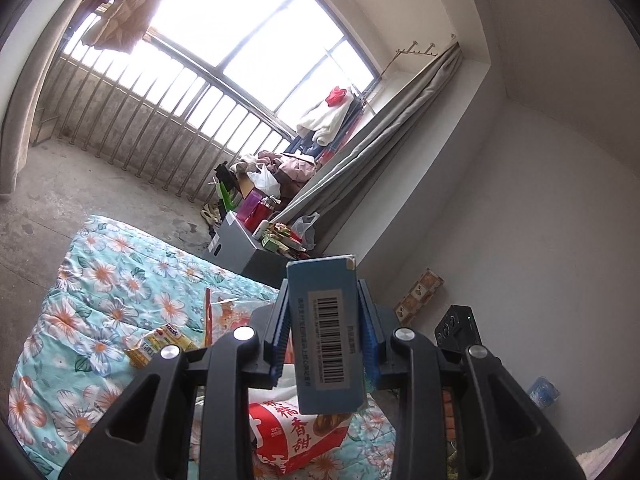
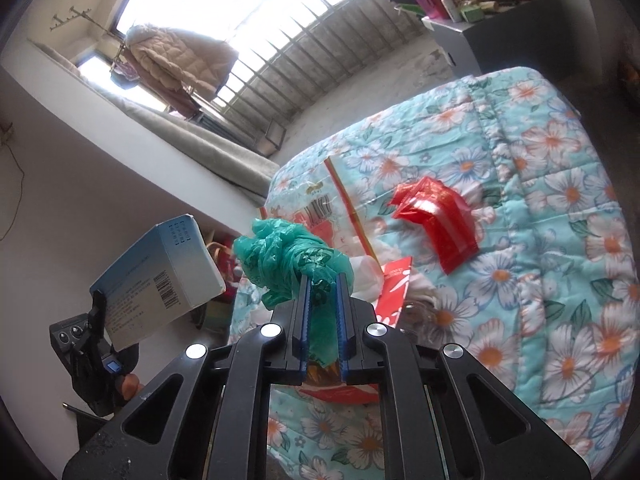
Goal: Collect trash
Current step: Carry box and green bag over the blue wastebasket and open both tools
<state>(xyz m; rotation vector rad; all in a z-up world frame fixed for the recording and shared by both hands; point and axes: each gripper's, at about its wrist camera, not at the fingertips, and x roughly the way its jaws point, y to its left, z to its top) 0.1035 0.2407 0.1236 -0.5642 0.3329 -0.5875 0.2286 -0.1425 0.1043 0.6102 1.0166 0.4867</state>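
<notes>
The right tool (image 2: 323,280) is clamped on a crumpled green bag (image 2: 288,256), soft and light. The left tool (image 1: 323,300) pinches the stiff blue carton (image 1: 324,332) by its sides. Farther off, a slippery red wrapper (image 2: 434,220) lies on the bed (image 2: 560,240); take a raised edge.

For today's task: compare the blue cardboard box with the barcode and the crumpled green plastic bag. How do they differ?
The blue cardboard box is rigid with flat faces and sharp edges; the crumpled green plastic bag is soft, wrinkled and shapeless. The box carries a printed barcode; the bag is translucent. The left gripper holds the box, the right gripper the bag. Both are clamped, lifted above the floral quilt.
</notes>
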